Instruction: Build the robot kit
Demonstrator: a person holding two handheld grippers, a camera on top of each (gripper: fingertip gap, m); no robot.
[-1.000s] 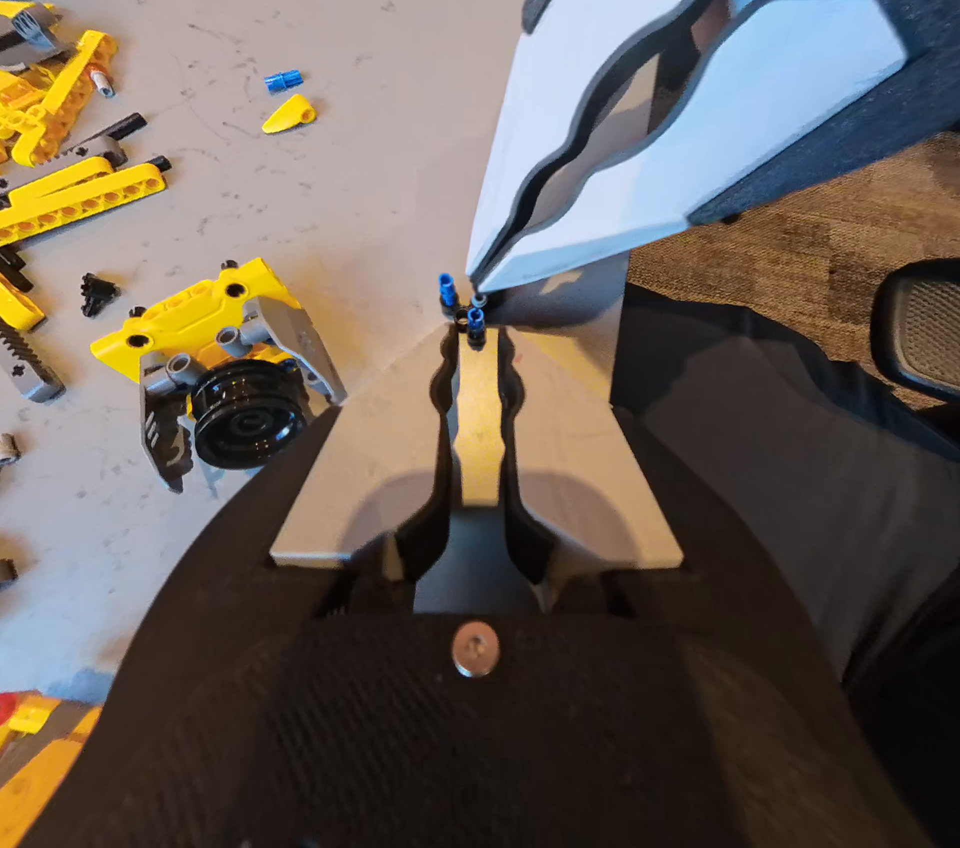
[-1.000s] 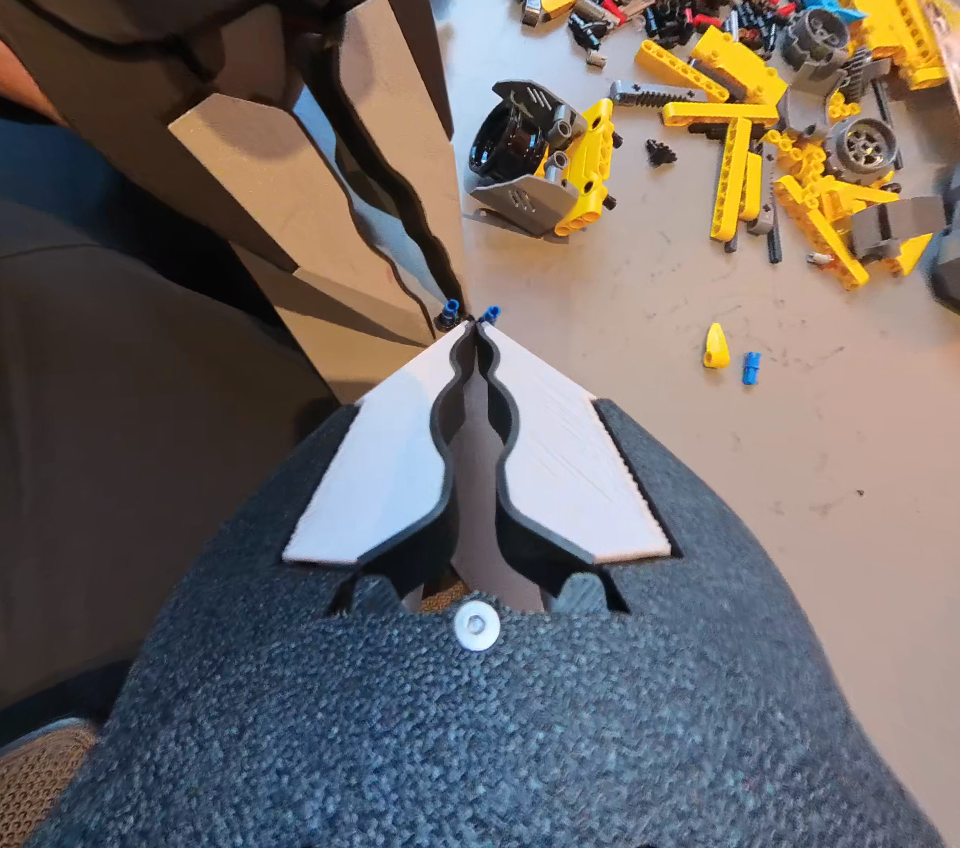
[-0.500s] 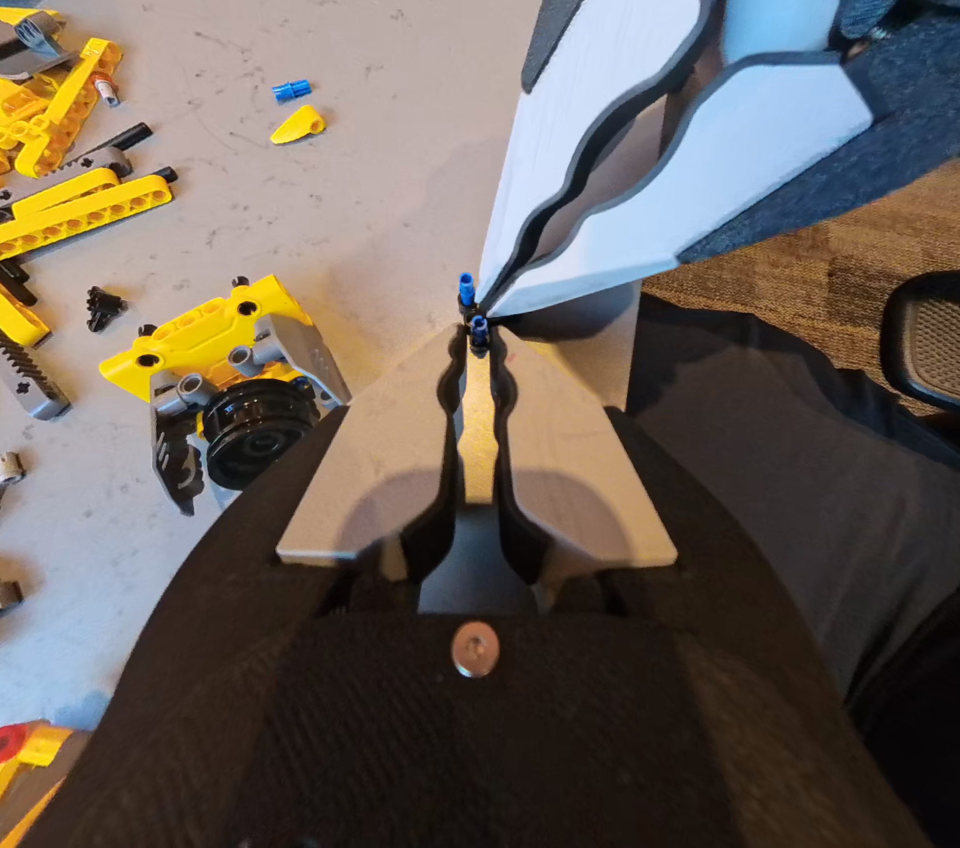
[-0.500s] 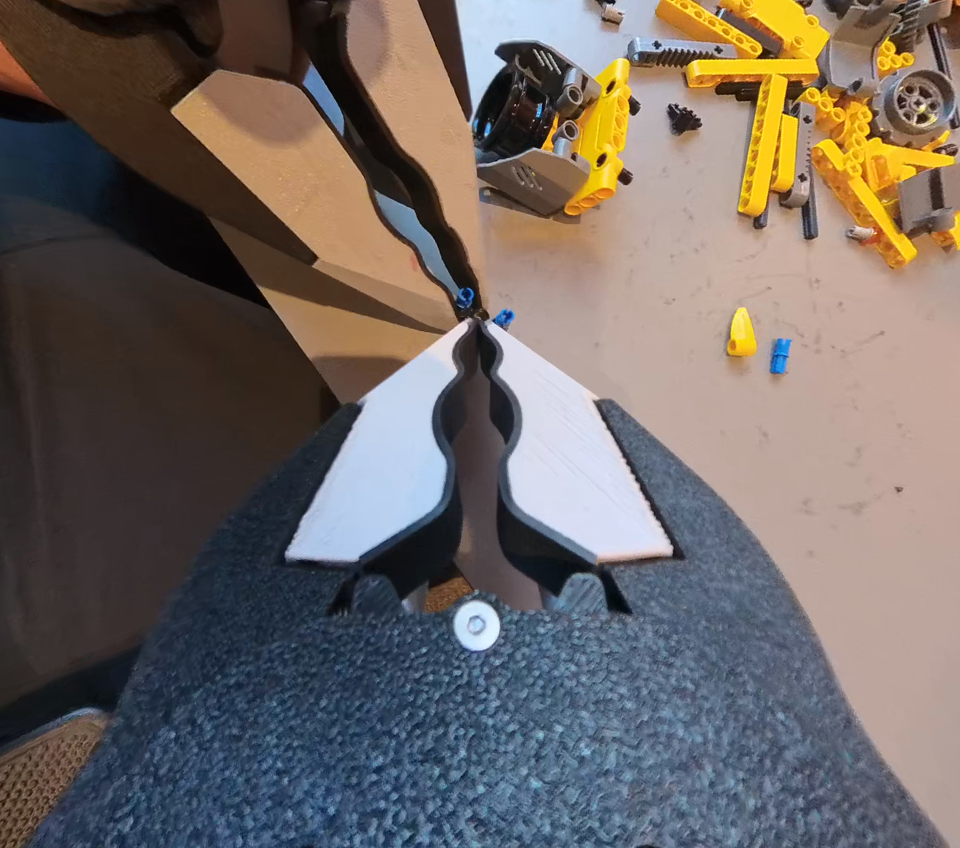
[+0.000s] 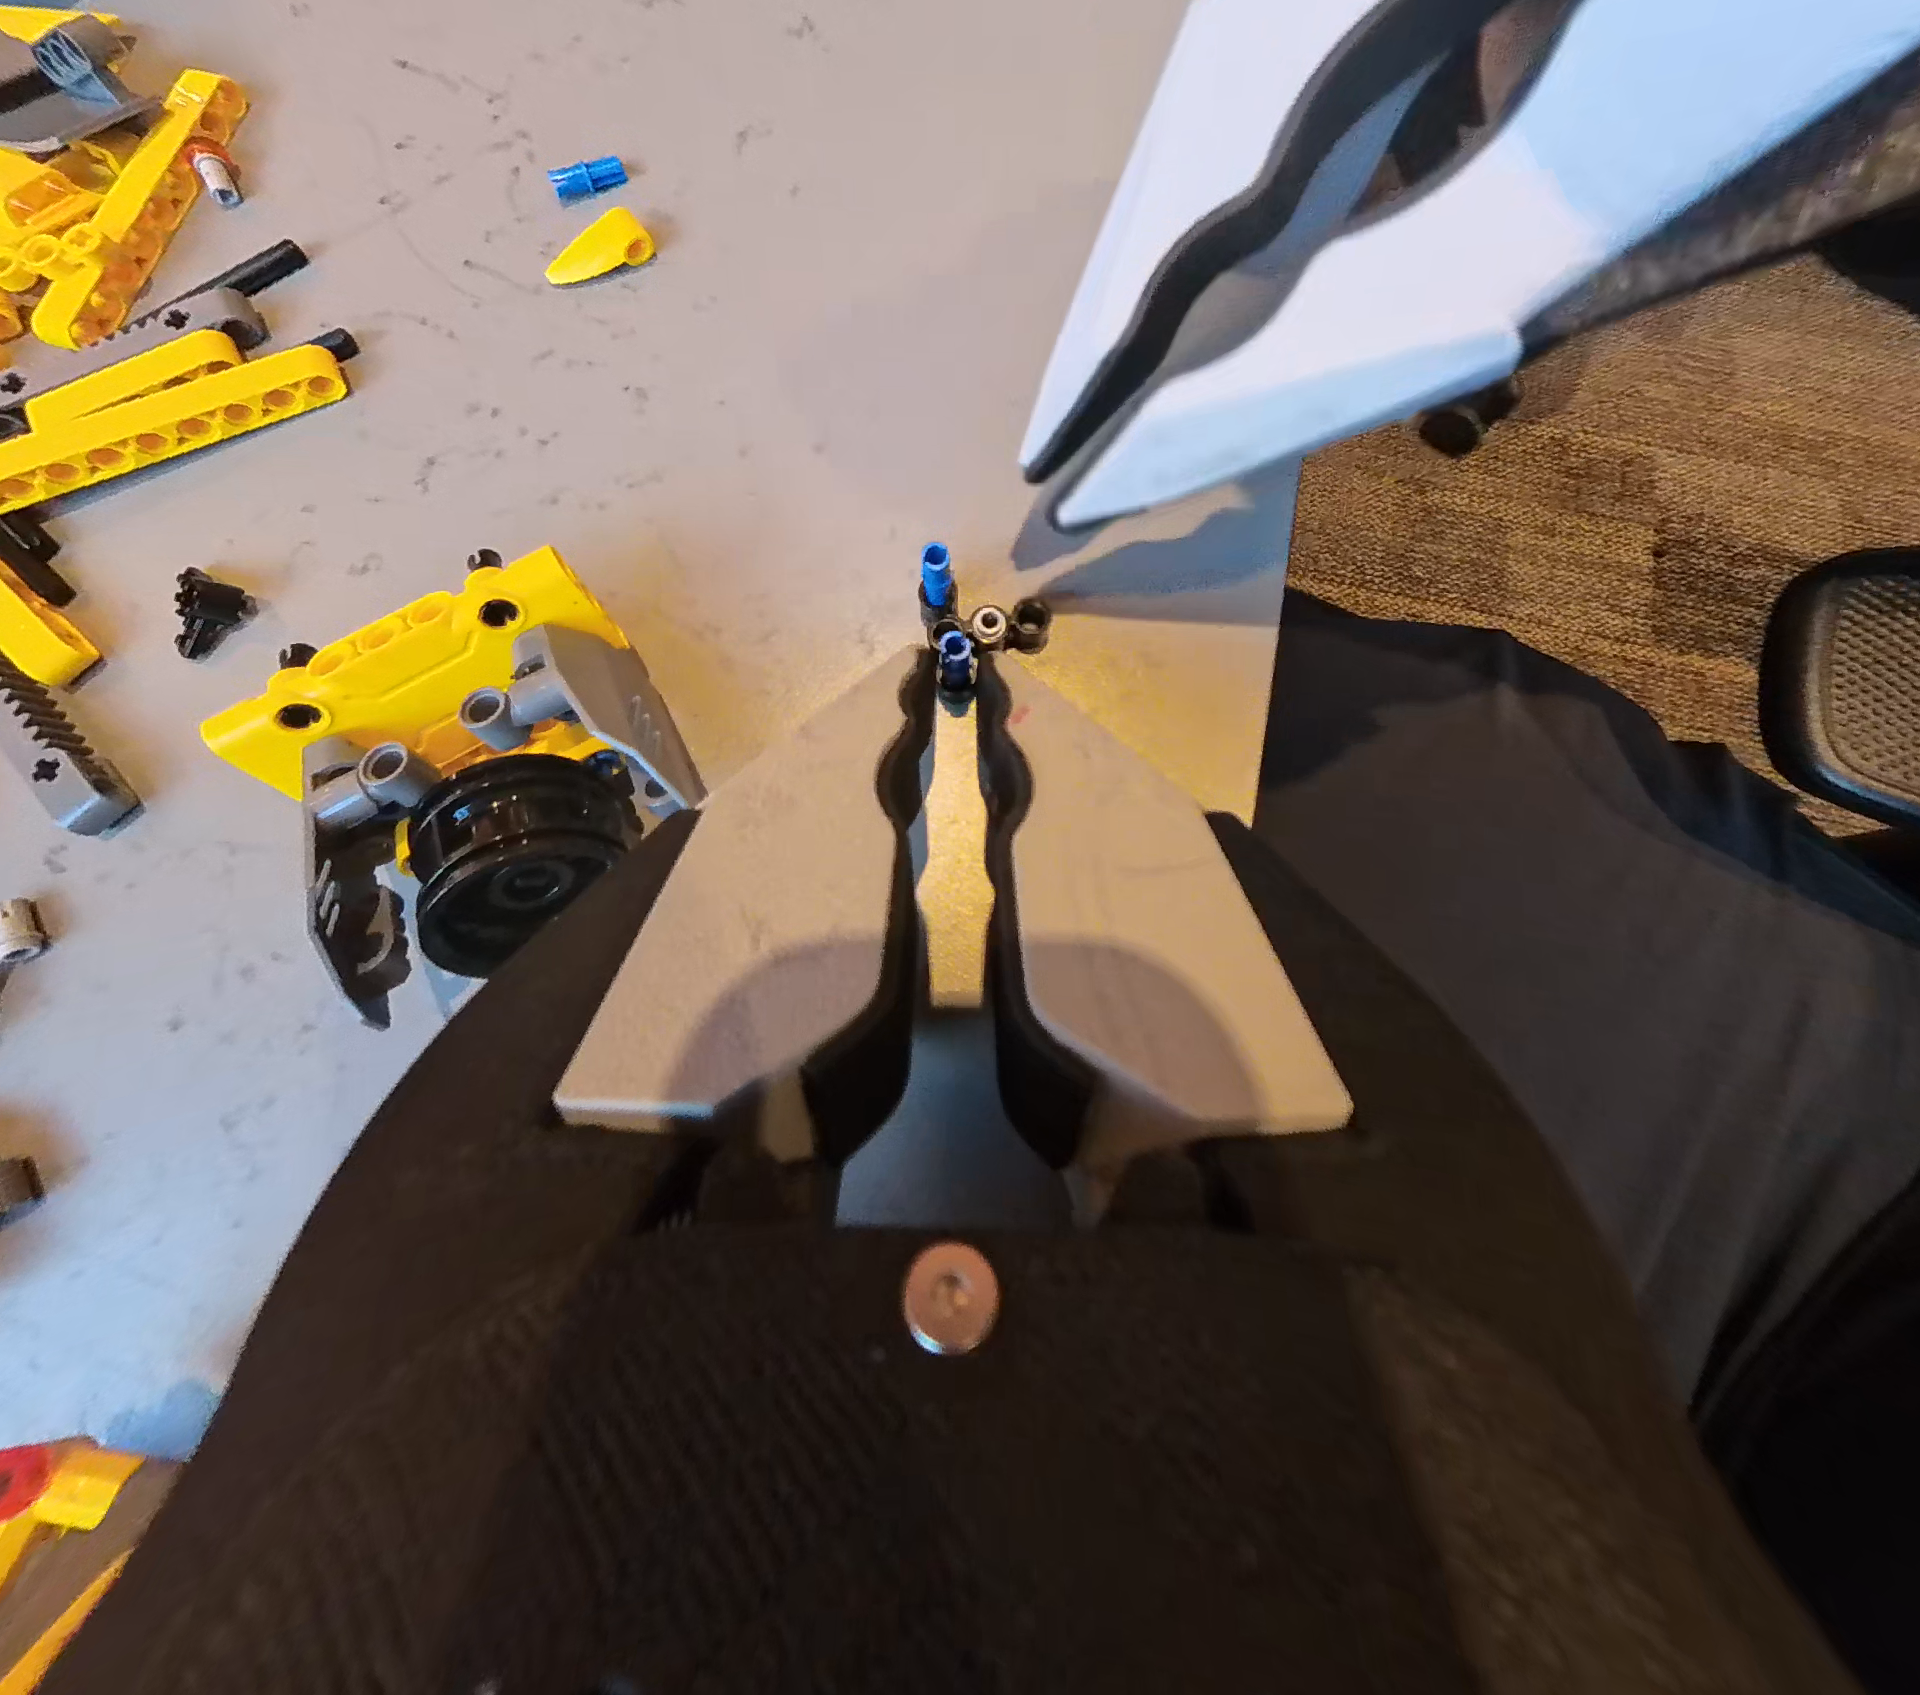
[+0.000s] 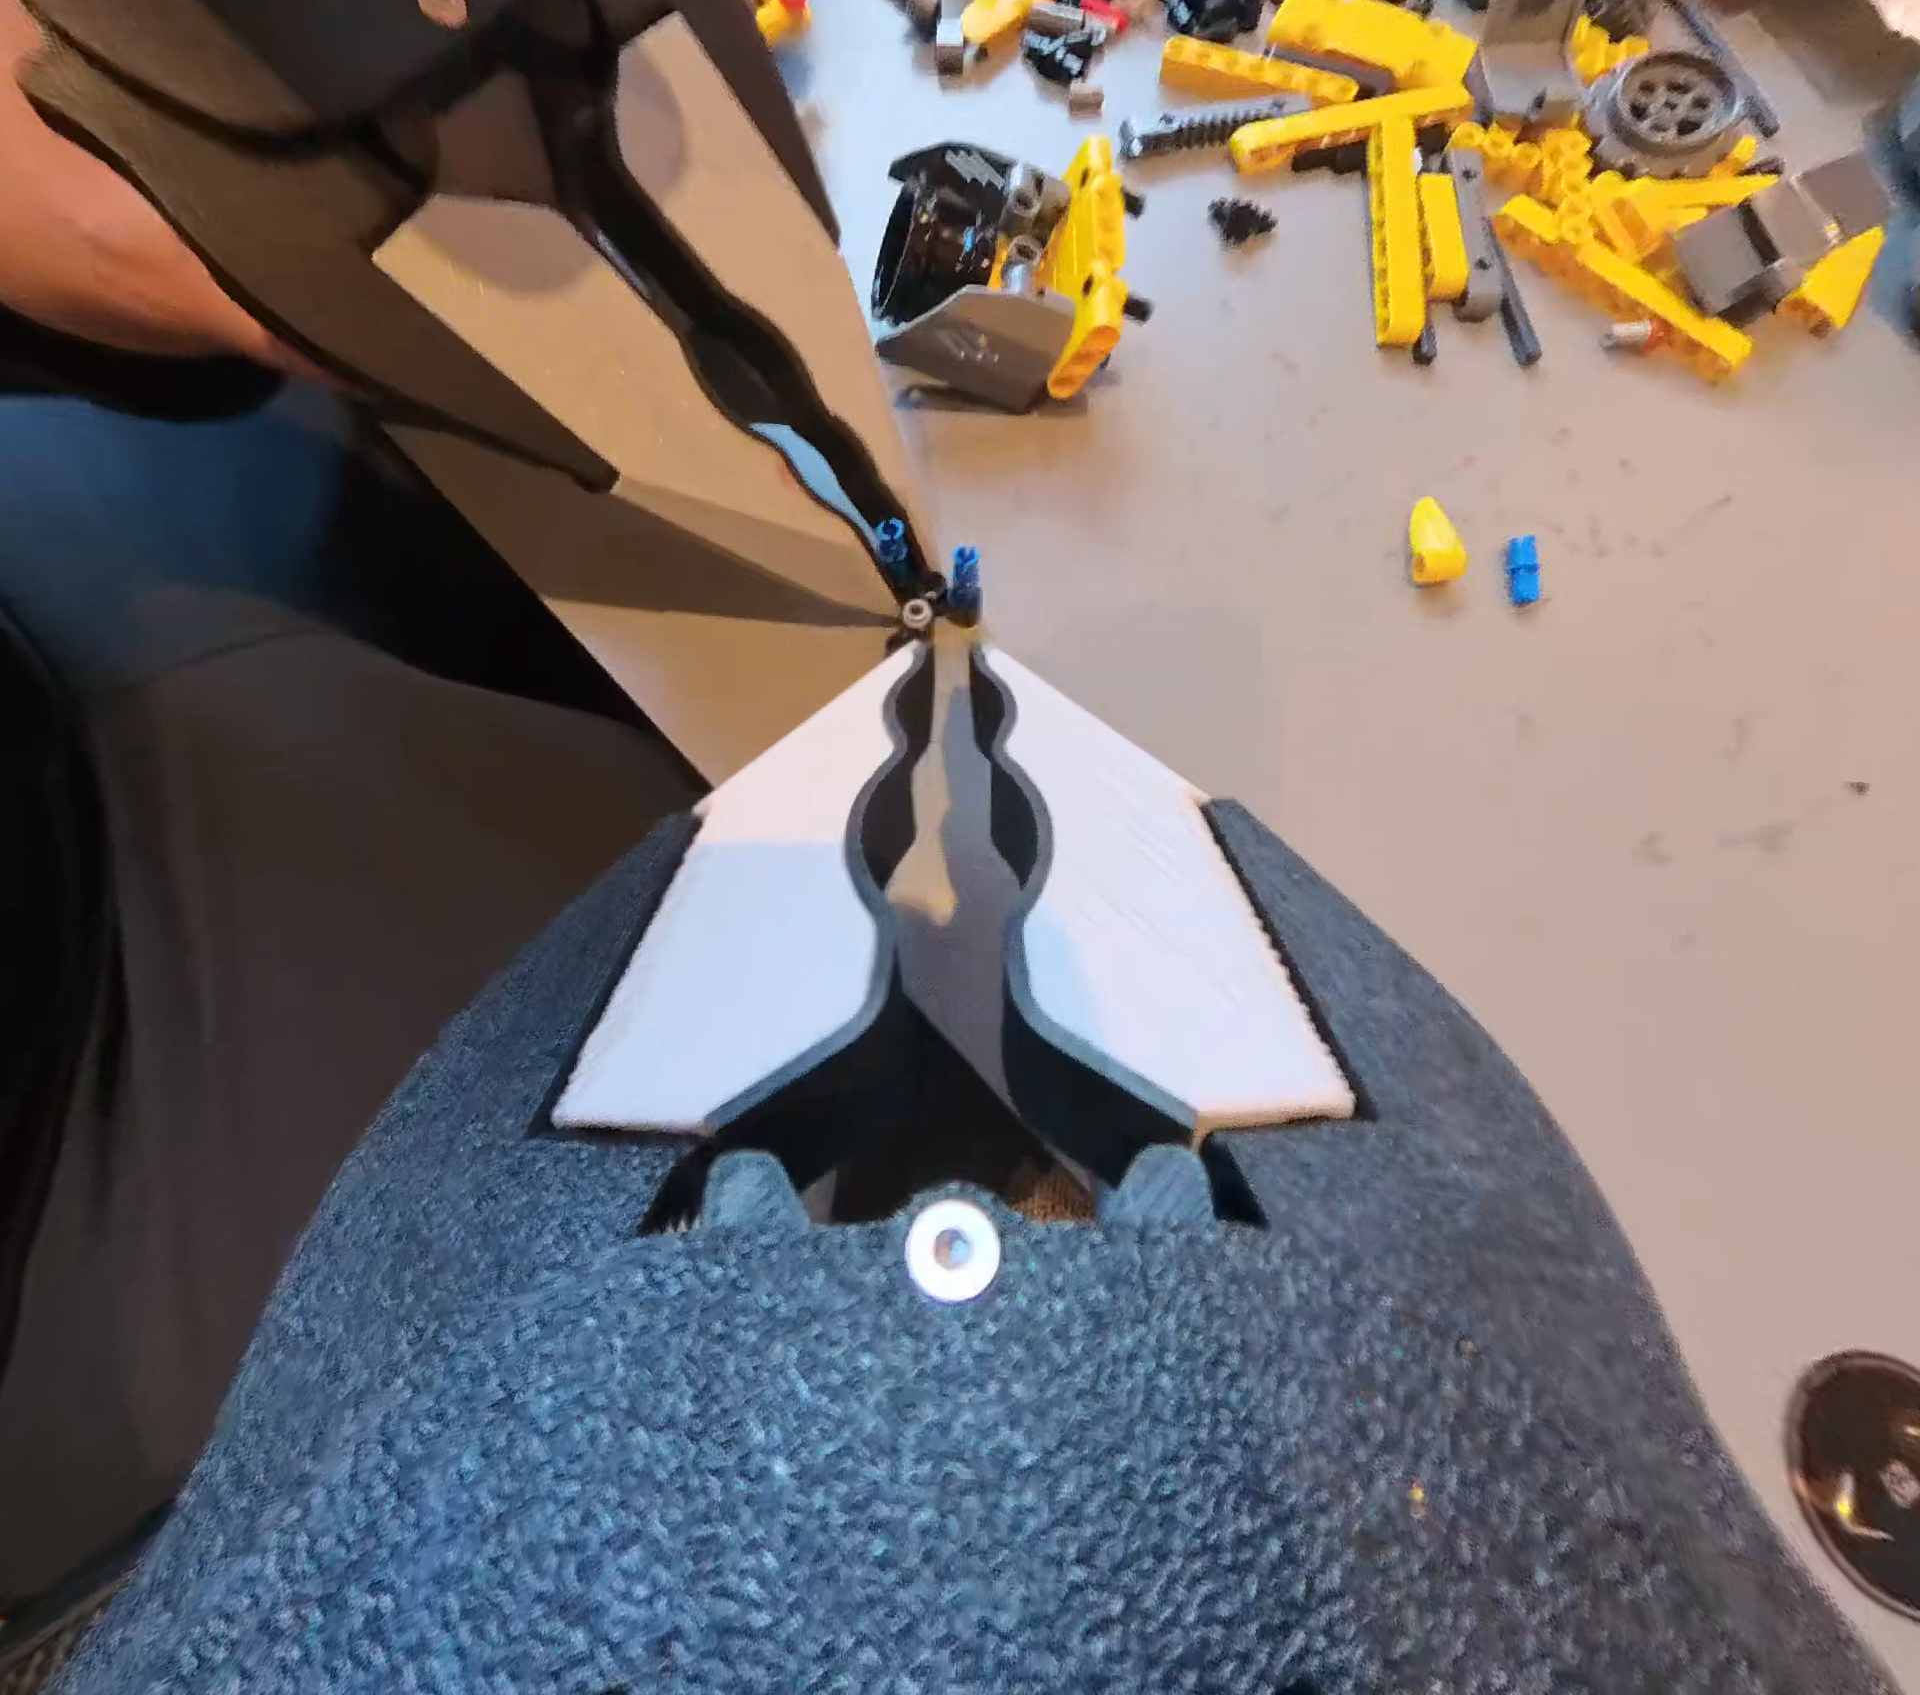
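Left tongs [image 5: 954, 677] gripping small black connector with blue pins [image 5: 961, 622] at counter [image 5: 831, 87] edge; right tongs [image 6: 940, 643] sitting just beside connector, tips parted, gripping nothing; yellow wheel assembly [image 5: 468, 762] lying left of connector

The left tool [image 5: 954, 669] pinches a small black connector [image 5: 982, 629] fitted with two blue pins [image 5: 936, 570], holding it above the bench [image 5: 831, 191] near its edge. The right tool [image 6: 943, 643], tips slightly parted, sits just beside the connector, apart from it. A yellow-and-grey wheel assembly [image 5: 457, 772] lies on the bench nearby.
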